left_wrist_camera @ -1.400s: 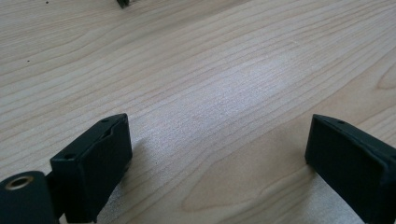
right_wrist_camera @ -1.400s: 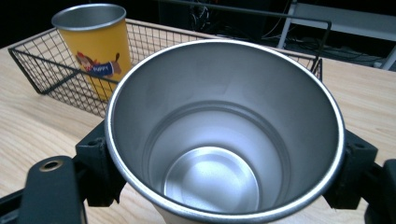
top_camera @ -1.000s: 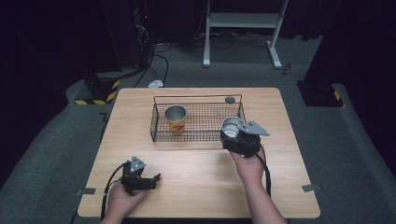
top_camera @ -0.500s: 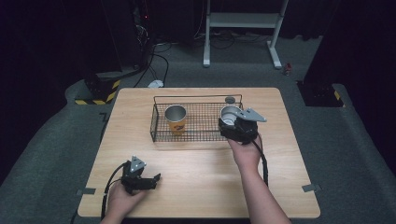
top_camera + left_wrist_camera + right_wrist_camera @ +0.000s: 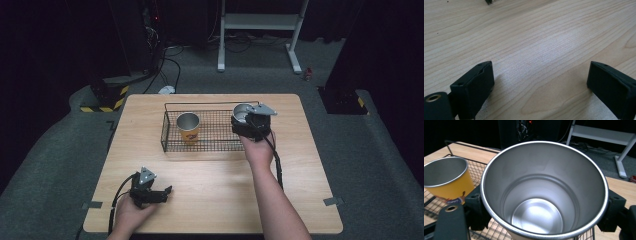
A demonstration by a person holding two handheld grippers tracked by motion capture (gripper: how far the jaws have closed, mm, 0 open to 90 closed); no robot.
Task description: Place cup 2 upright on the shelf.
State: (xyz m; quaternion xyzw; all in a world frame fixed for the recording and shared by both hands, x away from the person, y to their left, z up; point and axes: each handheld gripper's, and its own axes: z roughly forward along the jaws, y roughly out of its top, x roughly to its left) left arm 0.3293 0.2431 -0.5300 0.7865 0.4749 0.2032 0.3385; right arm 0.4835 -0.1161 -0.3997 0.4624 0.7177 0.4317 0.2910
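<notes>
A steel cup (image 5: 243, 113) (image 5: 544, 192) is held upright over the right end of the black wire basket (image 5: 172, 142), with my right gripper (image 5: 248, 124) (image 5: 541, 217) shut on its sides. A yellow cup with a steel inside (image 5: 188, 127) (image 5: 447, 178) stands upright in the basket's left half. Near the table's front left, my left gripper (image 5: 161, 194) (image 5: 541, 87) rests low over bare wood, its jaws wide apart with nothing between them.
The wooden table (image 5: 220, 200) has free room in front of the basket. The basket's wire rim (image 5: 469, 146) rises behind the cups. A white metal stand (image 5: 260, 22) and cables (image 5: 167, 65) are on the floor beyond the table.
My right gripper has carried the steel cup forward and up, from beside the basket's right end to over it. The left gripper has stayed put.
</notes>
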